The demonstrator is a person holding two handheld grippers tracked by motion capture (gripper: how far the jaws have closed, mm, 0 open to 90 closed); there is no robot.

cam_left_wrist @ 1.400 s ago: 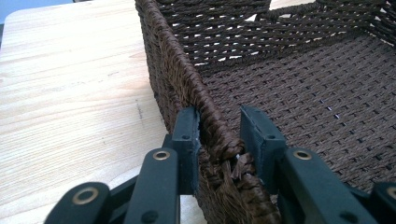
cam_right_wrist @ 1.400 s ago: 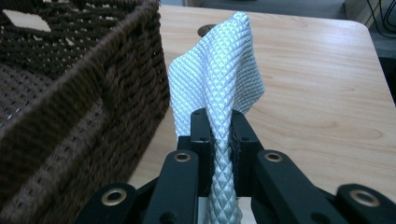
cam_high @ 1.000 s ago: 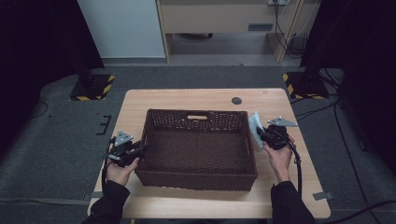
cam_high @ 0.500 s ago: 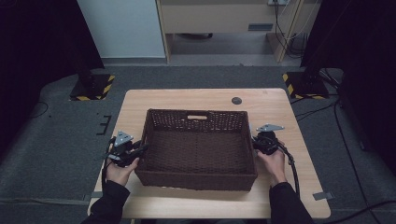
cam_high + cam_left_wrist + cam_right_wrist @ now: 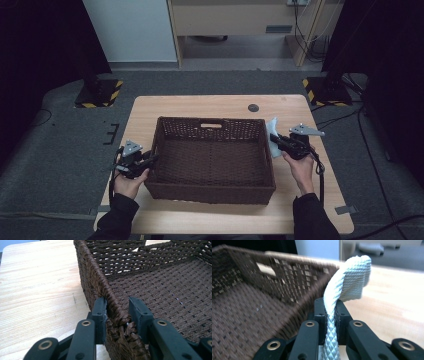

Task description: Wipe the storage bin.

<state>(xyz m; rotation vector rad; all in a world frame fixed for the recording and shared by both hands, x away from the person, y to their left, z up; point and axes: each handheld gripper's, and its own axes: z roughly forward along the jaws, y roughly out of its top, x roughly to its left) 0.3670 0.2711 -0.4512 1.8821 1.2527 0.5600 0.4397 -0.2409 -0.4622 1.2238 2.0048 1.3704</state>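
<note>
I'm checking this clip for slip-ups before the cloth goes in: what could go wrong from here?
1. The right gripper pinches only a narrow fold of the light blue cloth, so it may slip free outside the basket.
2. The cloth's loose end could catch on the basket rim.
3. The left gripper clamps the basket wall; a tug could drag the basket across the table.

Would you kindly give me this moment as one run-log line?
left gripper: shut on basket left wall | right gripper: shut on pale blue cloth, beside basket's right wall | table: wooden
</note>
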